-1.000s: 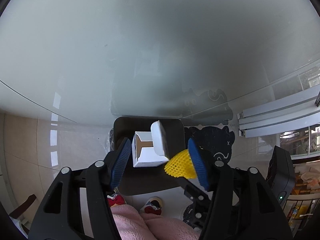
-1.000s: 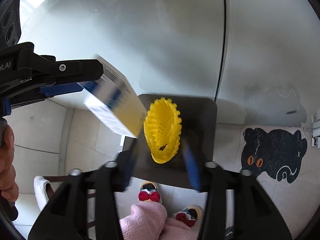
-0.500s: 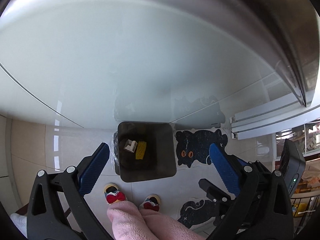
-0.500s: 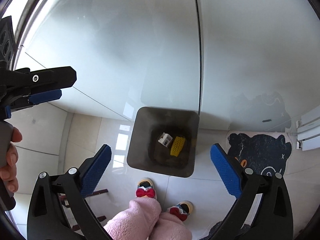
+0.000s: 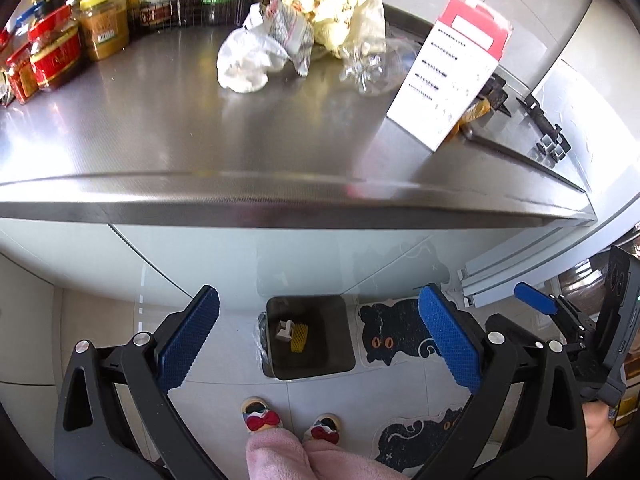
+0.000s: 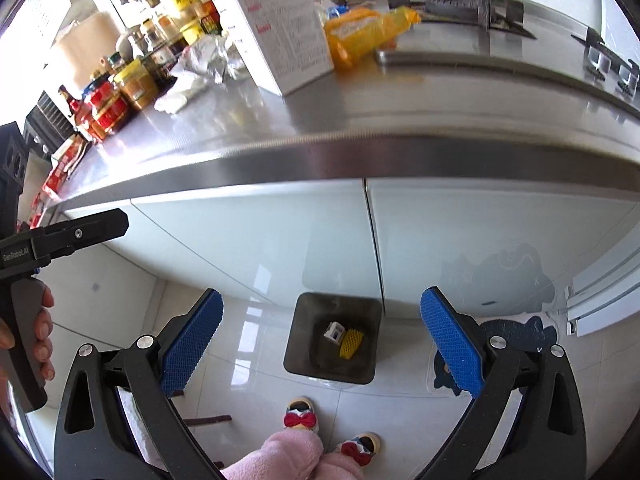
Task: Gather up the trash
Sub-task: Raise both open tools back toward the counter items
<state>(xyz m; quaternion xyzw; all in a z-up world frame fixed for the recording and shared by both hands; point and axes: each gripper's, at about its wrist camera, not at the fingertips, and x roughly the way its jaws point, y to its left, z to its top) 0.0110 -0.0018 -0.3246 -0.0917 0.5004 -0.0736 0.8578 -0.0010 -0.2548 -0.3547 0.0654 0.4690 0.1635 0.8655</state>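
Both claws, left (image 5: 319, 340) and right (image 6: 322, 342), are gaping empty; box (image 5: 285, 329) and yellow net (image 5: 299, 337) are lying in the bin (image 5: 310, 364) at twelve o'clock, lettering unreadable.

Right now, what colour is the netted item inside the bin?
Yellow; the foam net lies in the bin, clearest in the right wrist view.

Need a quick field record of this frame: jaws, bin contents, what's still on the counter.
left gripper: jaws open, empty
right gripper: jaws open, empty
bin: on the floor against the cabinet, open top
in bin: small white box and yellow foam net, side by side
counter: crumpled white bag, yellowish wrapper, clear plastic, tall white-and-red box upright
counter back: jars and bottles, not trash by the look of them
floor: cat mat beside the bin
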